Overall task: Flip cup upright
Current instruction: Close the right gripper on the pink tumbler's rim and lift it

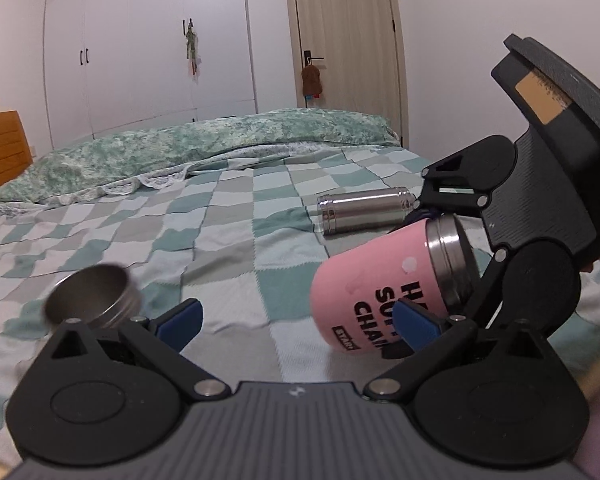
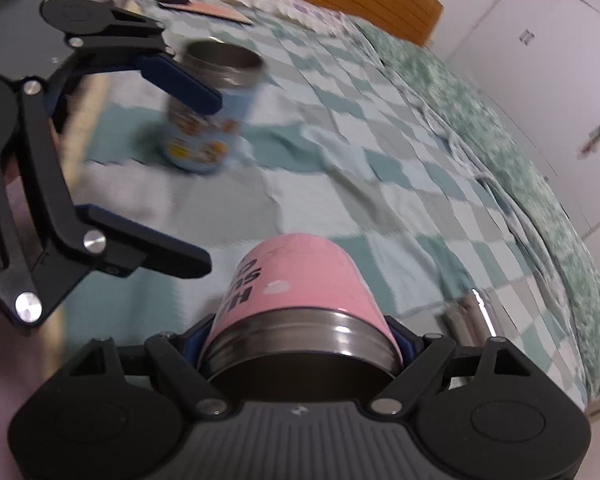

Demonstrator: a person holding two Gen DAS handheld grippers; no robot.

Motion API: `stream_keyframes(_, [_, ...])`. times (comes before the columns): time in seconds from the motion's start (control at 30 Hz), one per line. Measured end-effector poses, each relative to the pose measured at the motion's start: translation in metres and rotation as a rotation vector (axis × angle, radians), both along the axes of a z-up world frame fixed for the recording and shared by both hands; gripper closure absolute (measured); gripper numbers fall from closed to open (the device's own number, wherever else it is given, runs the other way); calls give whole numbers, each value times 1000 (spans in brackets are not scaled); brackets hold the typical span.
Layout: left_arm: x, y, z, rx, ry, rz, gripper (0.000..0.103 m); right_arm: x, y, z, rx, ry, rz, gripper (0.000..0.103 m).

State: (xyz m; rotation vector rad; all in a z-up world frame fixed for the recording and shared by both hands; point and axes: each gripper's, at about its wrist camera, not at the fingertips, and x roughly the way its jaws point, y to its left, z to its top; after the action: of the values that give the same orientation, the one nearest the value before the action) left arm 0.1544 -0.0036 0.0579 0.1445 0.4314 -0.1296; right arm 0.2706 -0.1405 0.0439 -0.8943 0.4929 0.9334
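Observation:
A pink cup with black lettering and a steel rim is held tilted above the checked bedspread, its base pointing down-left. My right gripper is shut on the pink cup near its steel rim; the rim end faces the camera. In the left wrist view the right gripper comes in from the right. My left gripper is open and empty, its blue pads apart, just left of the pink cup. It also shows in the right wrist view.
A light blue printed cup with a steel rim stands upright on the bed, beside the left gripper; its rim shows in the left wrist view. A steel bottle lies on its side farther back. A green duvet is heaped behind.

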Motion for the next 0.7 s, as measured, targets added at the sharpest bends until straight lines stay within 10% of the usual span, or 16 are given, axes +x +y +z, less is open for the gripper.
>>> stream_keyframes(0.7, [-57,32,-9,1,27,72,0,-32,9,-33,70,80,68,19])
